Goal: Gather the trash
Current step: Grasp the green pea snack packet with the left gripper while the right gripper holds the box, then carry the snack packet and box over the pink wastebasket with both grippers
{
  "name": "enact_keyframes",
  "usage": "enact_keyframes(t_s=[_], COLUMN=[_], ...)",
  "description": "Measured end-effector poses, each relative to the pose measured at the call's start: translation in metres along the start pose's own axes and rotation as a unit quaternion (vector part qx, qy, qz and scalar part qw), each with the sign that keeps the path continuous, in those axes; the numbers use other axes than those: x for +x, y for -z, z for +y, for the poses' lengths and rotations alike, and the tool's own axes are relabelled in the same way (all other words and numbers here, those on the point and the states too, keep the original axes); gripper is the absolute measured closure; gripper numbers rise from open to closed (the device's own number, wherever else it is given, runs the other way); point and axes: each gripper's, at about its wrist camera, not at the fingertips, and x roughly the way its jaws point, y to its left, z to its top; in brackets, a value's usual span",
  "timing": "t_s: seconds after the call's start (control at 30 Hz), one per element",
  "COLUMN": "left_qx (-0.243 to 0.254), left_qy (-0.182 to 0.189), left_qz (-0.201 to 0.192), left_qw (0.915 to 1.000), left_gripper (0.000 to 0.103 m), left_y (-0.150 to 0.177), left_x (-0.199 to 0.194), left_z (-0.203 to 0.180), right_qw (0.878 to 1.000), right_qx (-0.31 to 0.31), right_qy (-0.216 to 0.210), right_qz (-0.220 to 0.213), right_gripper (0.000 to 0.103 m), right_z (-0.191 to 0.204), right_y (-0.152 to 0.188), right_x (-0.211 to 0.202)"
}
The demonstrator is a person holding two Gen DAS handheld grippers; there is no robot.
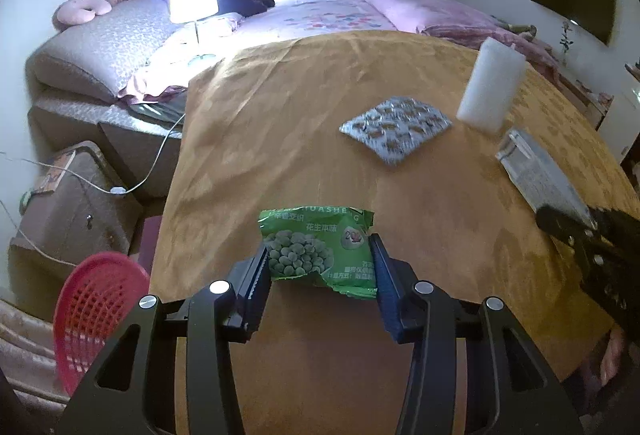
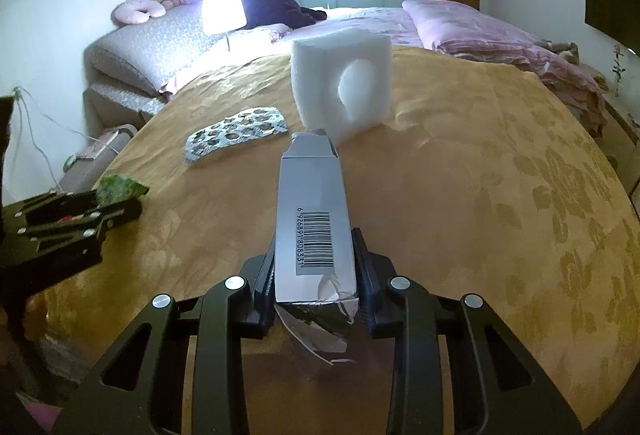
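My left gripper (image 1: 320, 259) clamps the green snack bag (image 1: 316, 247); my right gripper (image 2: 316, 255) clamps the torn carton (image 2: 314, 211). Foil wrapper (image 1: 396, 129) and foam block (image 1: 490, 87) remain mid-table; red basket (image 1: 96, 319) waits off the table's left edge.

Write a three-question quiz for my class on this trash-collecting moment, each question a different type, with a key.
1. True or false: the right gripper is shut on the grey carton.
2. Which colour is the snack bag between the left gripper's fingers? A red, B green, C blue.
3. Fill in: the white foam block stands ____ on the table.

Key: 1 true; 2 B; 3 upright.
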Motion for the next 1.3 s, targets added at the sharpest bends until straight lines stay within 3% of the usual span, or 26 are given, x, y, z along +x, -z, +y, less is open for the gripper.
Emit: enact_keyframes(t_s=[0.23,0.47,0.8,0.9,1.3], left_qx=[0.002,-0.001,-0.004,-0.006,-0.014], left_qy=[0.001,-0.005,-0.01,-0.012,-0.02], left_qz=[-0.003,-0.006,-0.01,-0.012,-0.026], left_qw=[1.0,1.0,0.9999,0.9998,0.9994], left_gripper=[0.059,0.059,0.059,0.059,0.059], left_y=[0.02,0.029,0.037,0.037,0.038], left_x=[-0.021,-0.028,-0.033,-0.035,-0.05], left_z=[0.0,0.003,0.003,0.005,0.015], right_qw=[1.0,1.0,0.999,0.999,0.998], right_qx=[-0.016,-0.026,-0.037,-0.041,-0.045], right_qy=[-0.012,-0.013,-0.003,-0.003,-0.033], right_qz=[0.006,0.005,0.006,0.007,0.017], right_gripper=[0.071,0.06,0.06,0.065,0.068], right_z=[0.015,0.021,0.026,0.028,0.041], right_y=[0.014,0.014,0.018,0.018,0.014], right_x=[-0.01,-0.01,-0.01,-0.01,-0.012])
